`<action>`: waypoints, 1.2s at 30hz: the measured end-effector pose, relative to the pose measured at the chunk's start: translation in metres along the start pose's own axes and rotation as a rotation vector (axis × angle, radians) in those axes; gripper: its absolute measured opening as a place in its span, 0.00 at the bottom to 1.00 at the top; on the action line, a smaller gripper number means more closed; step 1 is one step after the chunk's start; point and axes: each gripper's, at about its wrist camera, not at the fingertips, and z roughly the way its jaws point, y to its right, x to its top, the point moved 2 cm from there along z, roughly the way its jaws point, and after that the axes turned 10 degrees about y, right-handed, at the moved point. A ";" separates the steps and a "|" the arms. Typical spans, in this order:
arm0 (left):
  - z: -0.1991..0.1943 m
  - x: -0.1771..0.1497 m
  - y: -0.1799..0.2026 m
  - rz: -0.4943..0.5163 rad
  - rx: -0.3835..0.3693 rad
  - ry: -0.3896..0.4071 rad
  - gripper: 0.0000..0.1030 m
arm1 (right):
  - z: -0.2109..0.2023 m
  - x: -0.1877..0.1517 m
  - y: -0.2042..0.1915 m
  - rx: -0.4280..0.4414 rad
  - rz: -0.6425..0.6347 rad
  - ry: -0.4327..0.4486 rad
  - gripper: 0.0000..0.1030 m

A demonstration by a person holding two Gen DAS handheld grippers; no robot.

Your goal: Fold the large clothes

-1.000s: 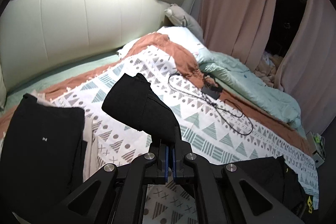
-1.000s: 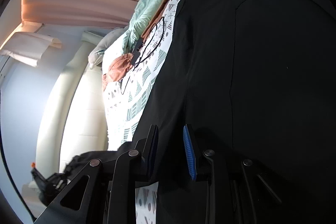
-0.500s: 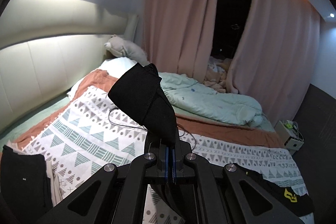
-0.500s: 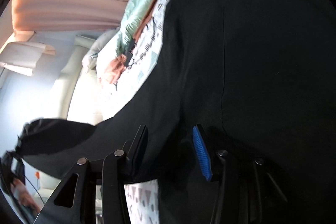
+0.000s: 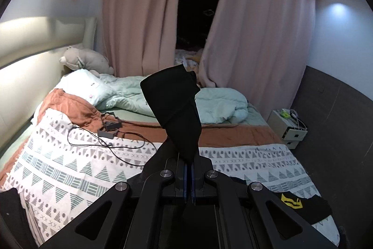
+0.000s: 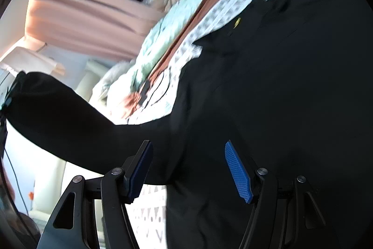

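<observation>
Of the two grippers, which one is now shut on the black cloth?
The left gripper: it pinches a fold of the black garment, which sticks up above it. The right gripper is wide open, holding nothing.

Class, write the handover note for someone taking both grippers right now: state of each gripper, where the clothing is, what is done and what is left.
Left gripper: jaws shut on a sleeve-like end of the large black fabric garment, held up above the bed.
Right gripper: jaws open, empty, close over the garment's body.
The garment's body is spread on the white triangle-patterned bedspread. A black cable lies further up the bedspread.
Done: one end is lifted. No finished fold is visible on this garment.
Left: probably lay the lifted end across the body, then fold the rest.
</observation>
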 end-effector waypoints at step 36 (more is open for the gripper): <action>0.111 -0.187 0.159 -0.030 -0.396 -0.408 0.85 | -0.093 0.066 0.134 -0.219 0.361 0.238 0.63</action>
